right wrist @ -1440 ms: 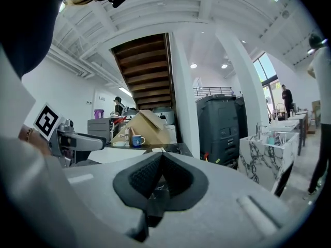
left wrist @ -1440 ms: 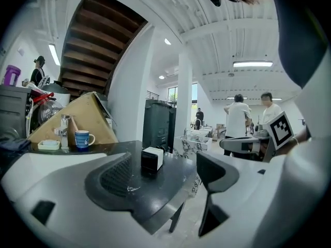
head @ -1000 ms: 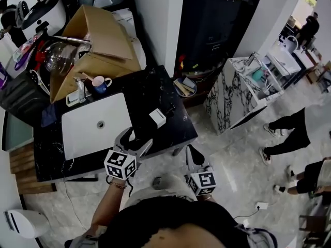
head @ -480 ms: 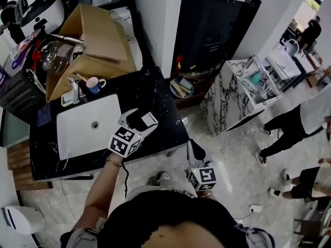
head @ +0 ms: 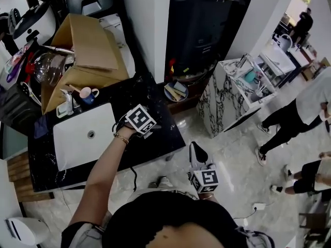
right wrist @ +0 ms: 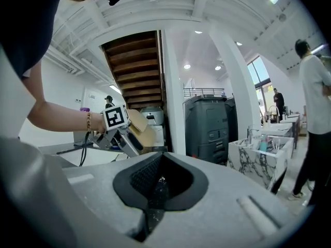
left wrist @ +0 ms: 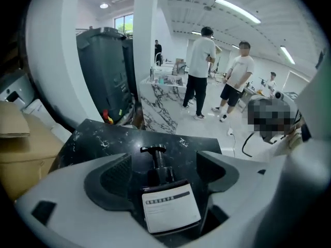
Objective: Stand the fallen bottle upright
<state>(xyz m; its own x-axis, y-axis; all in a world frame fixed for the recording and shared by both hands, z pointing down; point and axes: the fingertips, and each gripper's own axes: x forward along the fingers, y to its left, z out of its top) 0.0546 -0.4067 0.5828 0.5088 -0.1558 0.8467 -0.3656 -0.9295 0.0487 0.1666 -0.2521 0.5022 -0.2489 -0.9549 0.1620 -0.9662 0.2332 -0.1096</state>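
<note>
Dark bottle (left wrist: 169, 206) base hidden within left gripper (left wrist: 164, 164).

bottle (left wrist: 169, 206) | lower end hidden | behind left claw (left wrist: 164, 168)

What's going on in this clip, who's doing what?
A person reaches over the black marble counter with the left tongs. Their jaws stand apart on either side of a dark pump bottle that lies on its side, label up, pump pointing away. They don't appear to be gripping it yet, so the bottle isn't upright. The right tongs are shut and empty, held back off the counter.
</note>
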